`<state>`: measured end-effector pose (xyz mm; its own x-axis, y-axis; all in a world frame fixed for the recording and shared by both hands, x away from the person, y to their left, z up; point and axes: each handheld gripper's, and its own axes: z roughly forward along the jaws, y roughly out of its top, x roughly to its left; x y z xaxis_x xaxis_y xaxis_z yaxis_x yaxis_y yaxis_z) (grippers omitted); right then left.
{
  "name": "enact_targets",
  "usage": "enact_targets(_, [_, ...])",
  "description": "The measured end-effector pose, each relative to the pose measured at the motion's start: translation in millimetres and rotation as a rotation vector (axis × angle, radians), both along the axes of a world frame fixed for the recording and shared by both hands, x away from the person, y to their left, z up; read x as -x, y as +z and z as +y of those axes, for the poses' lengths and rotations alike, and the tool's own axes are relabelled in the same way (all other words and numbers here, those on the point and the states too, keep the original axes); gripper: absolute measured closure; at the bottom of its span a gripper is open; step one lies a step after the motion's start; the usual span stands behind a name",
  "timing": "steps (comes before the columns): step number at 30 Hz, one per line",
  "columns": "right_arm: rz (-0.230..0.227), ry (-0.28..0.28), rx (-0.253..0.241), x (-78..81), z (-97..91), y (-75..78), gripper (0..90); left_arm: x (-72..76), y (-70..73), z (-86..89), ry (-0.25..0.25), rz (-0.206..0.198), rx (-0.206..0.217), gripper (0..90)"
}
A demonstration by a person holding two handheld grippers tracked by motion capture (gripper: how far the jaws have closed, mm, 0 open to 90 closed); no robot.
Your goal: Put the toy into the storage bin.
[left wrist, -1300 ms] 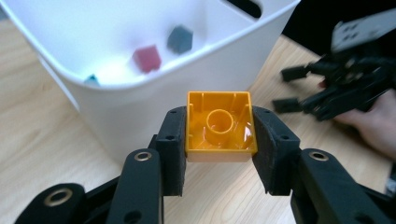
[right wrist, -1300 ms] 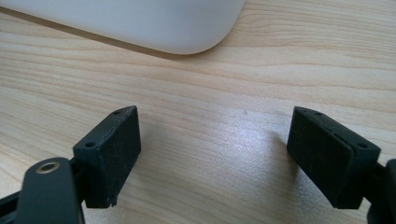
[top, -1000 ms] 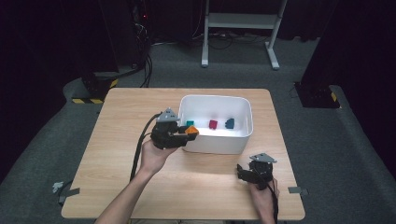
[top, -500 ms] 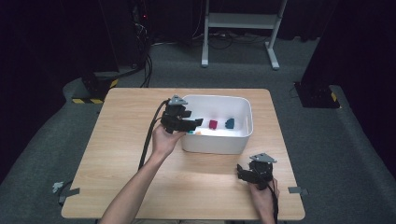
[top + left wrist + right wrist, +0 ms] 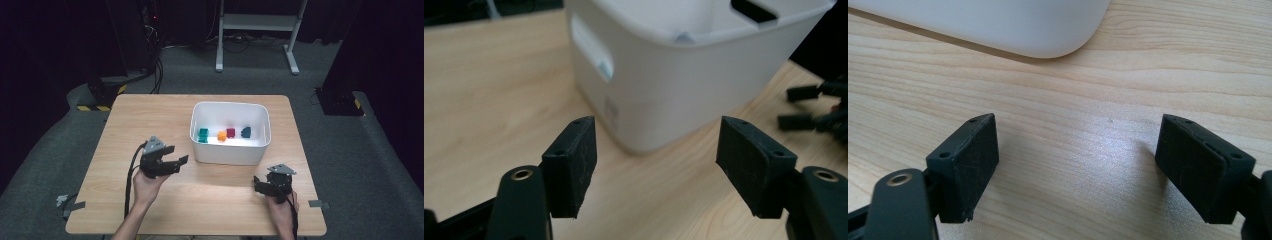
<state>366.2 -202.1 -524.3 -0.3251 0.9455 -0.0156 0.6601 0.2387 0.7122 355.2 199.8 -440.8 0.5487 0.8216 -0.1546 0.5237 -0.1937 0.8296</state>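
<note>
1. High view: left hand-held gripper (image 5: 172, 161) hovers over the table (image 5: 150, 120) just left of the white bin (image 5: 230, 152), jaws having just been opening, empty. An orange block (image 5: 221, 135) lies inside the bin.
2. Left gripper view: pads (image 5: 574, 165) apart, bin beyond.
3. Right gripper view: right hand-held gripper (image 5: 1078, 170) spread wide, empty.

We see a wooden table (image 5: 150, 120) on grey carpet (image 5: 350, 150). Behind it stands a white metal frame (image 5: 257, 30) among dark surroundings and cables (image 5: 157, 65).
</note>
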Motion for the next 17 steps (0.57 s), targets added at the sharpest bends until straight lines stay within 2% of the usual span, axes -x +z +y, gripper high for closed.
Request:
enact_targets(3, [0.000,0.000,0.000,0.0,0.0,0.0,17.2,6.2,-36.0,13.9,0.060,0.064,-0.068,30.9])
enact_targets(5, [0.000,0.000,0.000,0.0,0.0,0.0,17.2,7.2,-55.9,22.1,0.098,0.095,-0.092,30.6])
enact_targets(7, [0.000,0.000,0.000,0.0,0.0,0.0,17.3,6.8,-69.8,28.5,0.137,0.111,-0.110,30.6])
enact_targets(8, [0.000,0.000,0.000,0.0,0.0,0.0,17.3,6.5,-74.8,30.5,0.152,0.113,-0.114,30.3])
enact_targets(10, [0.000,0.000,0.000,0.0,0.0,0.0,17.2,5.7,-83.6,31.6,0.174,0.102,-0.151,29.2])
enact_targets(11, [0.000,0.000,0.000,0.0,0.0,0.0,17.3,6.6,-86.3,30.8,0.178,0.074,-0.166,27.0])
enact_targets(14, [0.000,0.000,0.000,0.0,0.0,0.0,17.3,6.8,-86.5,25.8,0.181,0.065,-0.211,25.8])
enact_targets(17, [0.000,0.000,0.000,0.0,0.0,0.0,17.3,6.8,-86.9,24.3,0.179,0.070,-0.206,22.5])
